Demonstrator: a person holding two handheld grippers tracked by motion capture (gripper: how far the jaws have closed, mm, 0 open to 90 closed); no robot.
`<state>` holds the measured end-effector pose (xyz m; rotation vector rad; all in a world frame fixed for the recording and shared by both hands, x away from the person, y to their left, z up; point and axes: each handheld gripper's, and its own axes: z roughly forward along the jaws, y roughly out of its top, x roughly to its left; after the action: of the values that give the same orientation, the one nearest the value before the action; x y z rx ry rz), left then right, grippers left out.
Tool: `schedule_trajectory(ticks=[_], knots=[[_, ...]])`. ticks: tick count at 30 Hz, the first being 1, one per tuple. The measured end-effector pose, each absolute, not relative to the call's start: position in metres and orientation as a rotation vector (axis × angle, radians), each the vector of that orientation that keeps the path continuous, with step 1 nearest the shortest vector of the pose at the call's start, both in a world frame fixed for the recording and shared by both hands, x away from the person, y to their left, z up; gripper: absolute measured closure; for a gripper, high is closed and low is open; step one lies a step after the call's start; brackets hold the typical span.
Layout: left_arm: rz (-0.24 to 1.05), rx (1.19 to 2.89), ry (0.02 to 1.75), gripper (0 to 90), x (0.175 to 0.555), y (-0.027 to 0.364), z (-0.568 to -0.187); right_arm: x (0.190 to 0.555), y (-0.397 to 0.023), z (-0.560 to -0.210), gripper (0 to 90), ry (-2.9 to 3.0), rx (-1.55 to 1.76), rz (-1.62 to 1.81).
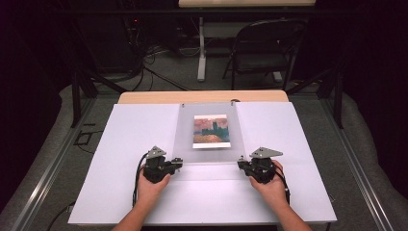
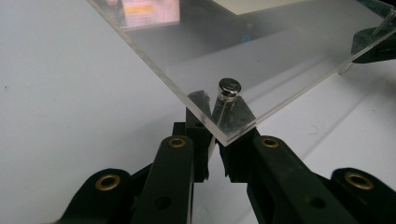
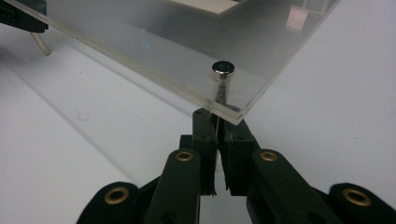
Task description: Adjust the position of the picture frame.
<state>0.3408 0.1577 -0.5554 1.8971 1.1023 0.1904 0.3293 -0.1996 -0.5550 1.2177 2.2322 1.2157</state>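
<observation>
Centrally, clear acrylic sheet (image 1: pixel 208 134) over a small painted picture (image 1: pixel 211 131) on white table (image 1: pixel 120 183). Left gripper (image 1: pixel 179 162) jaws pinched on sheet's near left corner under a metal stud (image 2: pixel 229 87); right gripper (image 1: pixel 240 164) likewise clamps near right corner (image 3: pixel 229 112).

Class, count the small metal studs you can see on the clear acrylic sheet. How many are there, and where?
4: one stud at the near left corner, one at the near right corner, and two at the far corners. None seem hidden.
</observation>
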Motion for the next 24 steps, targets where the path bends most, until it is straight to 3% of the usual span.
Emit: schedule_trajectory(ticks=[24], knots=[[0.192, 1.879, 1.103, 82.7, 0.3438, 0.1563, -0.5575, 0.3322, -0.2023, -0.5580, 85.5, 2.229, 1.223, 1.223]])
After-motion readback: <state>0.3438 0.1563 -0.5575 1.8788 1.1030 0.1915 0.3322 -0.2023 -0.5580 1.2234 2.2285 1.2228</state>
